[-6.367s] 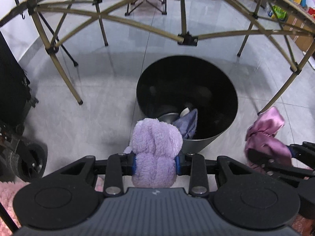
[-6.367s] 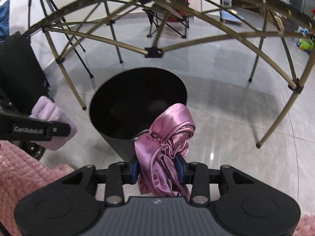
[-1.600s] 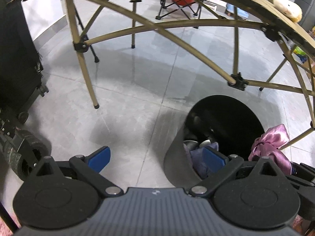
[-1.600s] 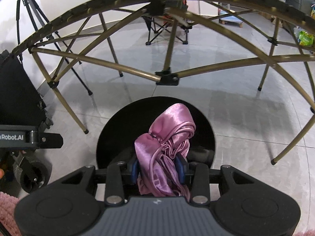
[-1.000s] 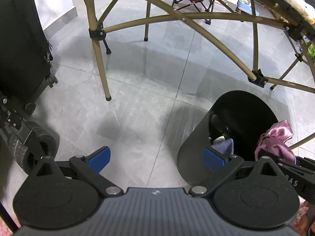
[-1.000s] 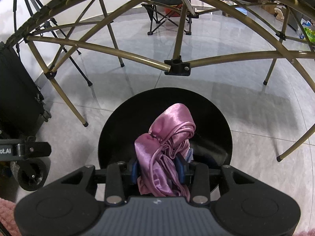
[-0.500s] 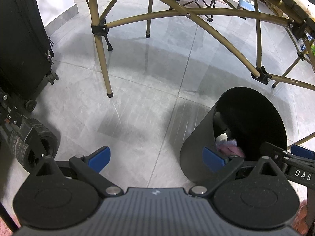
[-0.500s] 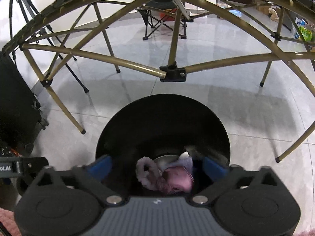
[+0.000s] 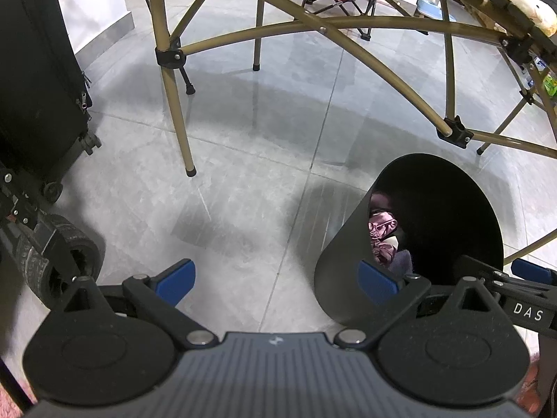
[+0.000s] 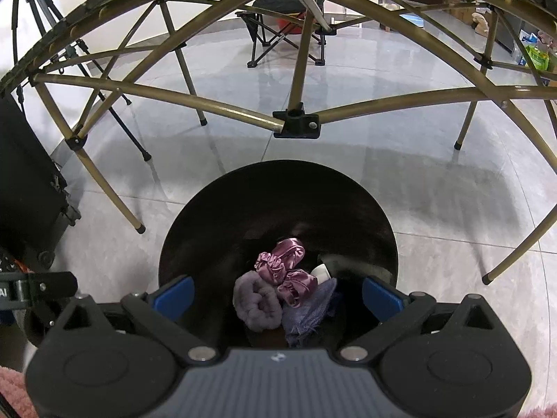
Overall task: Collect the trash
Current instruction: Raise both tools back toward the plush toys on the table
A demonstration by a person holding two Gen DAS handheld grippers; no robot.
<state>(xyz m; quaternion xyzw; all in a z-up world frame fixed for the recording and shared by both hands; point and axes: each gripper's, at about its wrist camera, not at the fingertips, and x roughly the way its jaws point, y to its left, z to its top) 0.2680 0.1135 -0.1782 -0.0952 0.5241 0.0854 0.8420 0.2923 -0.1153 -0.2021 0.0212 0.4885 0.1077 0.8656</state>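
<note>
We see a floor (image 10: 435,160) of large grey tiles, smooth and polished, throwing back soft reflections. The round bin (image 10: 216,209) looks like thin black sheet, smooth and matt. Inside it lie a shiny pink satin cloth (image 10: 285,268), a fuzzy lilac plush piece (image 10: 256,301) and a coarser blue-violet woven cloth (image 10: 310,304). The frame tubes (image 10: 195,99) are brassy metal with a dull sheen, joined by black plastic connectors (image 10: 296,123). Both tools are matt black plastic with a ribbed grey top; the pads (image 9: 174,280) are smooth blue.
</note>
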